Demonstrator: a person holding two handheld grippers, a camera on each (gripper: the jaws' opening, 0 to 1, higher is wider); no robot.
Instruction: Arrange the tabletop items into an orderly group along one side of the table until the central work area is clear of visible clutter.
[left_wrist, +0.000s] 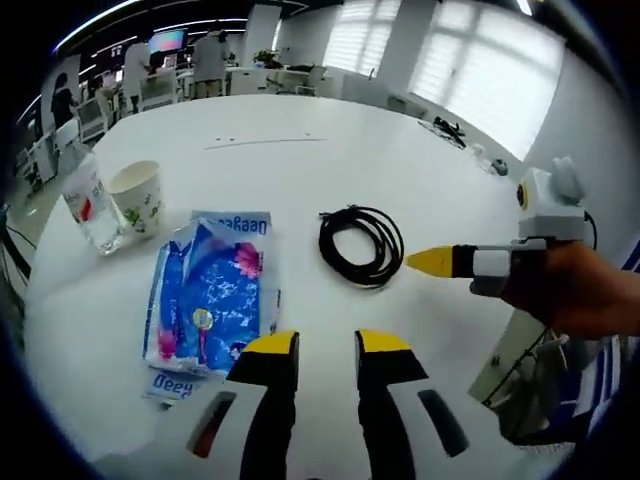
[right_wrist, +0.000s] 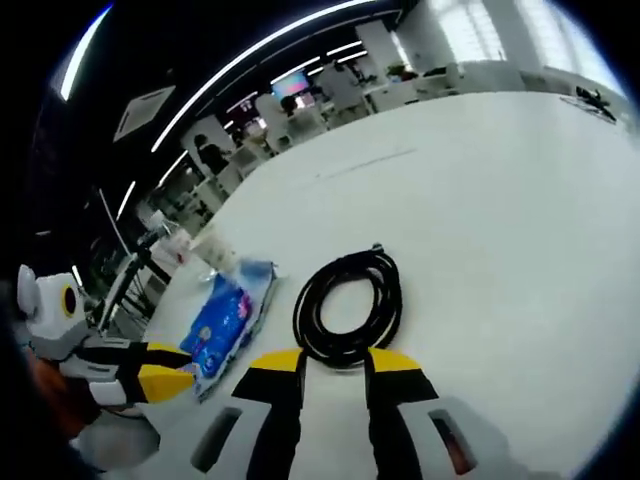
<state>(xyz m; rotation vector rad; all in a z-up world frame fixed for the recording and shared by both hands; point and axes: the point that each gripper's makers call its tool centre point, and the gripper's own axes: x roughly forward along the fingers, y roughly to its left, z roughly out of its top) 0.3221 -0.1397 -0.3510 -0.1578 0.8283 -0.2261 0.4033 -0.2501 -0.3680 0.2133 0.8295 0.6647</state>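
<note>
In the left gripper view, the left gripper (left_wrist: 327, 350) hangs over the white counter (left_wrist: 300, 120). Its yellow-tipped fingers (left_wrist: 272, 346) are a little apart and hold nothing. Just ahead lies a soft blue plastic pack with pink flowers (left_wrist: 212, 290). A white paper cup (left_wrist: 138, 198) and a clear plastic bottle (left_wrist: 88, 205) stand together at the left edge.

In the right gripper view, the right gripper (right_wrist: 332, 362) reaches the coiled black cable (right_wrist: 350, 305), fingers slightly open and empty. The loops could slip loose if only one strand gets pinched.
</note>
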